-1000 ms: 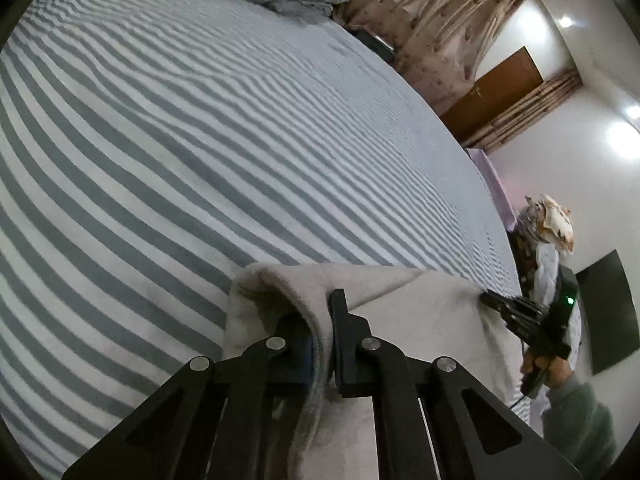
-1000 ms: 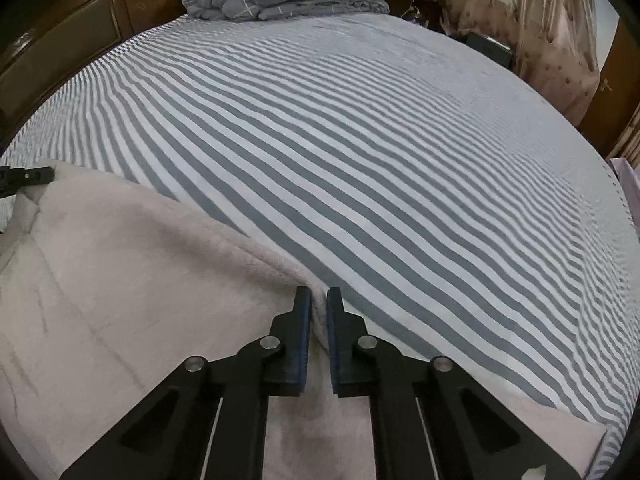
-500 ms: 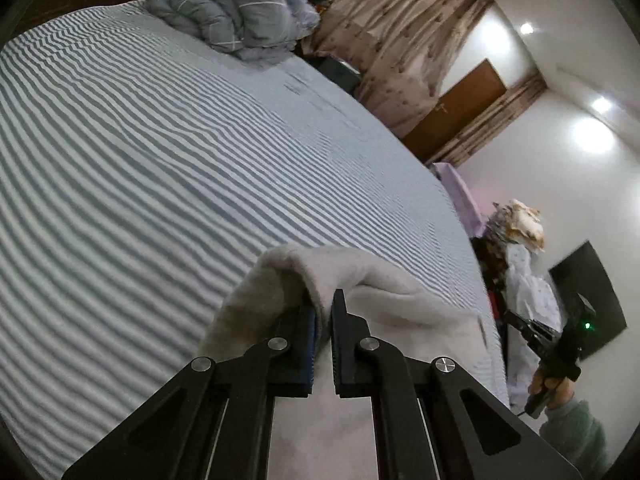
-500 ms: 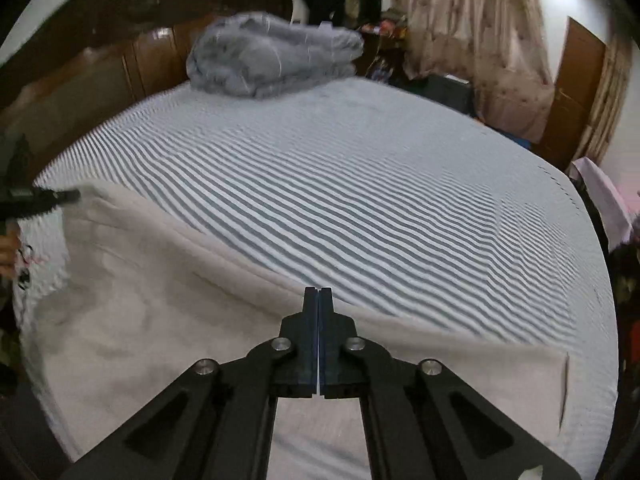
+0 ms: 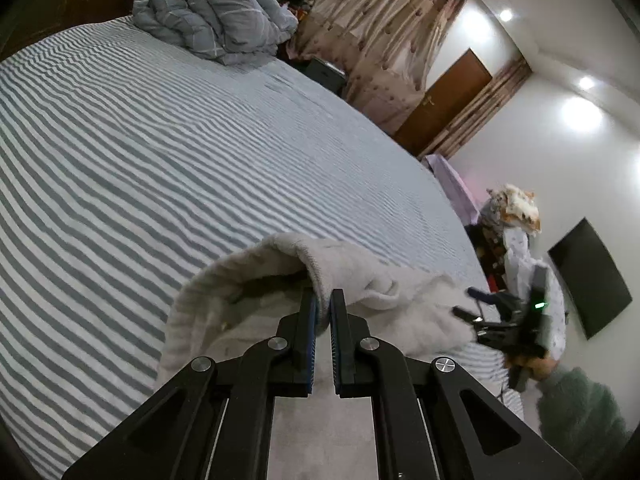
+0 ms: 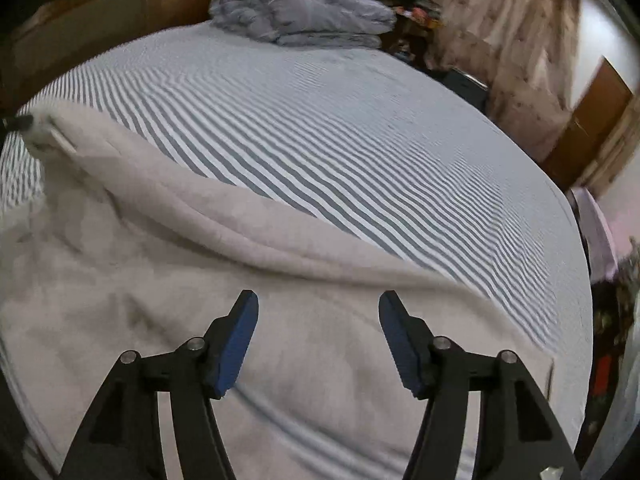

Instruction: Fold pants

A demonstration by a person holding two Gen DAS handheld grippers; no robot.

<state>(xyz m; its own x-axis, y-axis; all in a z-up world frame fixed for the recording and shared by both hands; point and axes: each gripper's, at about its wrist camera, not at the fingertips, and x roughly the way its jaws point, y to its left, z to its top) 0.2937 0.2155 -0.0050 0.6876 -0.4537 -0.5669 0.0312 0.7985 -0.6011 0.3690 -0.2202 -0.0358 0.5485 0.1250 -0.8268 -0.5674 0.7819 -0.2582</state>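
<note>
Holding one pants [image 5: 256, 280] (two grippers)

Black hand-held gripper [image 6: 318, 330] with blue pads, silver screws; the blurred sleeve [image 5: 576, 412] looks grey-green.

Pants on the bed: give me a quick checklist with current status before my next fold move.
1. Left gripper shut on the pants edge: ok.
2. Right gripper, jaws just opened, nothing between them: ok.
3. Pants lying flat: not ok, the held end is raised and bunched.
4. Striped bed beyond the pants free of clutter: ok; the rolled duvet sits at the far end.
5. Legs aligned: cannot tell.
</note>
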